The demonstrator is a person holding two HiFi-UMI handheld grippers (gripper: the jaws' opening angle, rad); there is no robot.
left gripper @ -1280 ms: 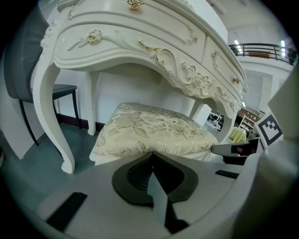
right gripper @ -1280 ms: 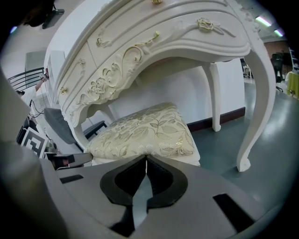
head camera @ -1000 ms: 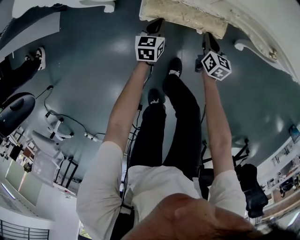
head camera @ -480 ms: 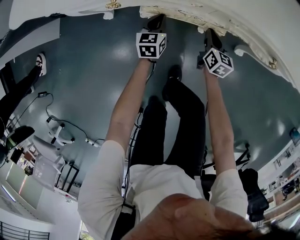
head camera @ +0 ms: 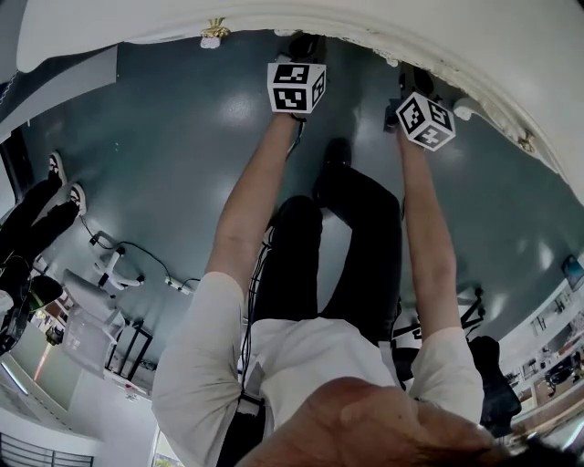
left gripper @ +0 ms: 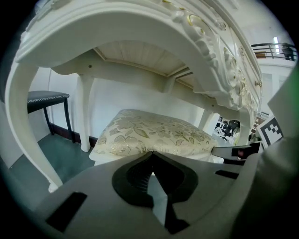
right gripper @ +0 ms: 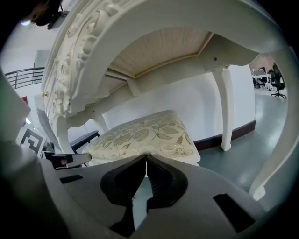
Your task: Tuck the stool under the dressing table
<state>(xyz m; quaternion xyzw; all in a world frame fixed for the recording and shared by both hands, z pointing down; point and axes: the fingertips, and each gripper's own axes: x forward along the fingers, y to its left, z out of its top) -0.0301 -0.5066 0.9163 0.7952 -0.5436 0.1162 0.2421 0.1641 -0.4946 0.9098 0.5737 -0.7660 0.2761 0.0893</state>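
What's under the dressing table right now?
The stool with its floral cushion sits beneath the dressing table, under its arch and between its legs. The stool's own legs are covered by the left gripper.

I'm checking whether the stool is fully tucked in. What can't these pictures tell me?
The stool, head view: hidden under the dressing table top.
Its legs, both gripper views: covered by the grippers' own bodies.
Whether left gripper and right gripper pinch its rim or only touch it: jaws close right against it.

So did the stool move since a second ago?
Yes. The stool slid farther under the dressing table. A second ago it showed past the table's edge in the head view; now that edge covers it.
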